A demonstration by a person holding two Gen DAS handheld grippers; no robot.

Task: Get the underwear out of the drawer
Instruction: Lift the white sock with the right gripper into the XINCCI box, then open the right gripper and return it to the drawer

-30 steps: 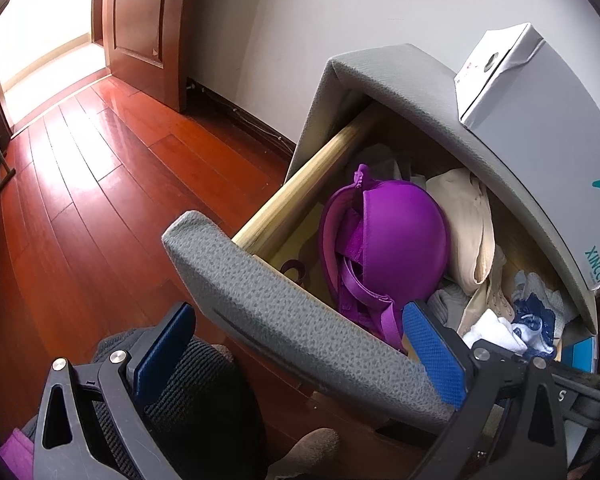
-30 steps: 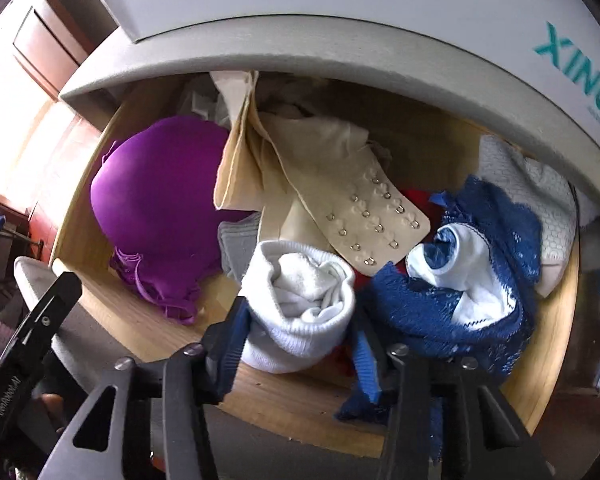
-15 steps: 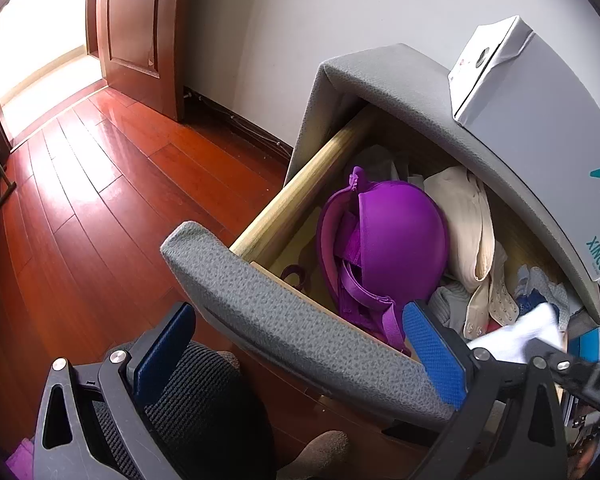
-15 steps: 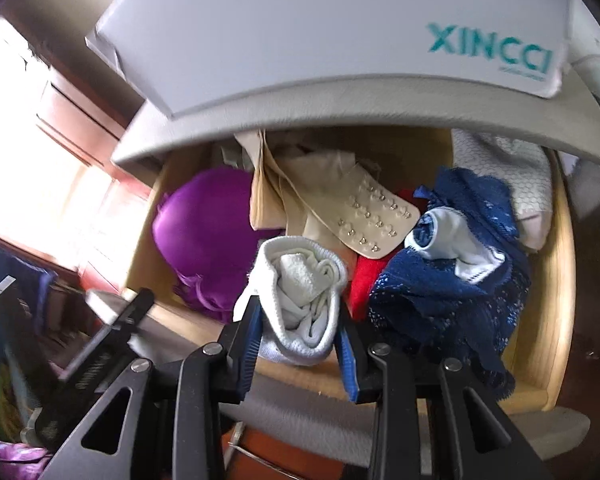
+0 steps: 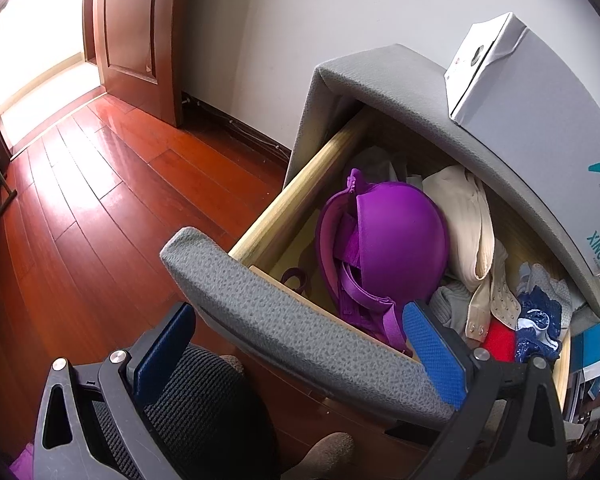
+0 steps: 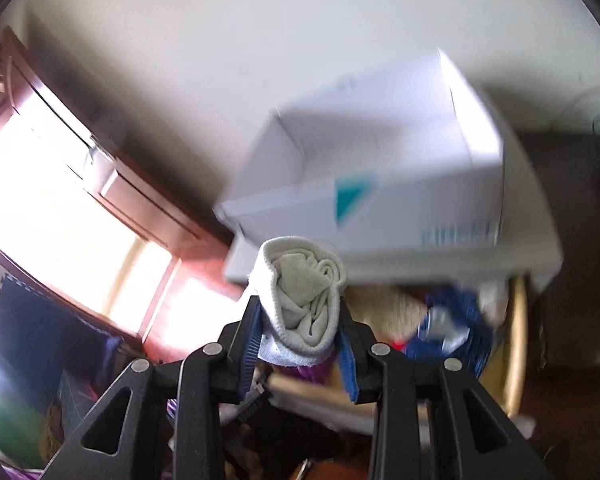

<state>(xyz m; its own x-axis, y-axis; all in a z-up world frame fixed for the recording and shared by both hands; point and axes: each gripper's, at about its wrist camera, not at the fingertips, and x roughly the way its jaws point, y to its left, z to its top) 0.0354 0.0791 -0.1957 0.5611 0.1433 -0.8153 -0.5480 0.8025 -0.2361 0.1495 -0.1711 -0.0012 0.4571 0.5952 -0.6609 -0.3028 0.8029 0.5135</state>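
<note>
My right gripper is shut on a rolled white piece of underwear and holds it up above the open drawer. The right wrist view is blurred. In the left wrist view the drawer stands open with a purple bra, a beige bra, a red garment and blue lace underwear inside. My left gripper is open, its fingers either side of the grey padded drawer front, gripping nothing.
A white XINCCI box sits on the grey nightstand top. Red wooden floor stretches left to a doorway. A dark mesh chair back lies under the left gripper.
My right gripper closed on the white roll and lifted it up out of the drawer, swinging the view toward the wall. The left gripper stayed nearly still.
</note>
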